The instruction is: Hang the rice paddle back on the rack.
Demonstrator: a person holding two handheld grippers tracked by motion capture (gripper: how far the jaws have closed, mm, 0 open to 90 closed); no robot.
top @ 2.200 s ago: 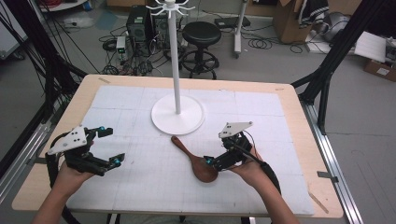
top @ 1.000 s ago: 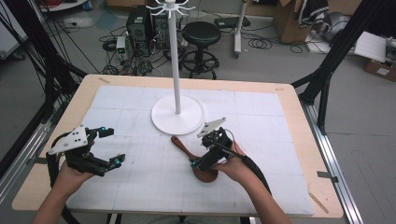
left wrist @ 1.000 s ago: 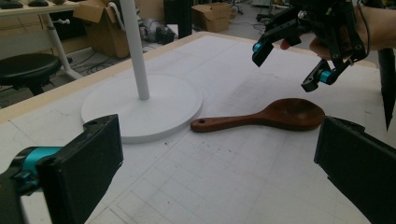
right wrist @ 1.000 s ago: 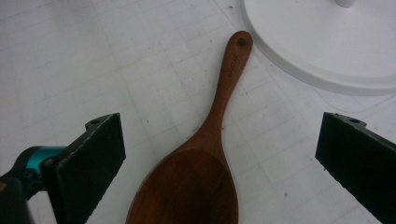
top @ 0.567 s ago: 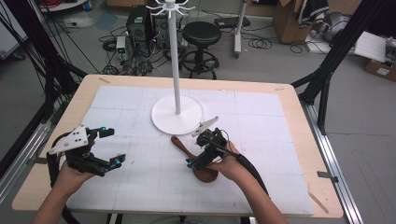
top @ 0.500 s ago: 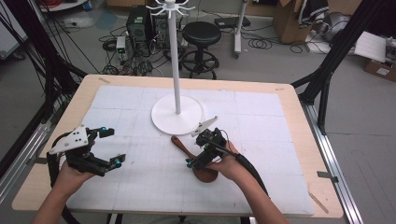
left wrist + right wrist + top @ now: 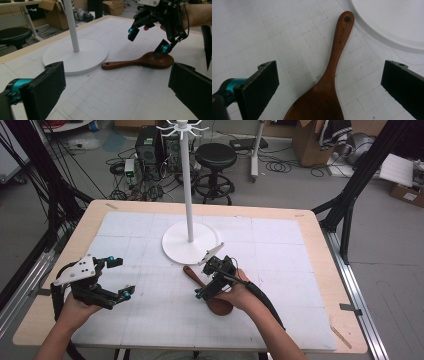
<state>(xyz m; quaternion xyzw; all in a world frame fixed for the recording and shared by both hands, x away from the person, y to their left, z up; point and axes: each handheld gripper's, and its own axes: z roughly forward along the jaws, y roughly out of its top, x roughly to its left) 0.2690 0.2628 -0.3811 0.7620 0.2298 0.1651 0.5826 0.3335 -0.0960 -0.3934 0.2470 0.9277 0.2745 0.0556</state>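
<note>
Over on the left, left gripper (image 7: 116,277) parked low over the counter (image 7: 150,315), jaws spread wide, holding nothing. Moving to the middle: white stand (image 7: 189,242) planted on its round base, hooks up top bare. Just right of that base, wooden spoon (image 7: 212,295) flat on the counter, handle hole toward the base, bowl toward the person. Right gripper (image 7: 209,280) poised directly above the spoon, jaws wide apart either side of the neck, nothing gripped yet. Approach looks finished; squeeze, lift and likely a hang on a hook all left to do. Compared with two seconds back: right gripper swung in from beside the bowl to straddle the spoon; left gripper and spoon unmoved.
</note>
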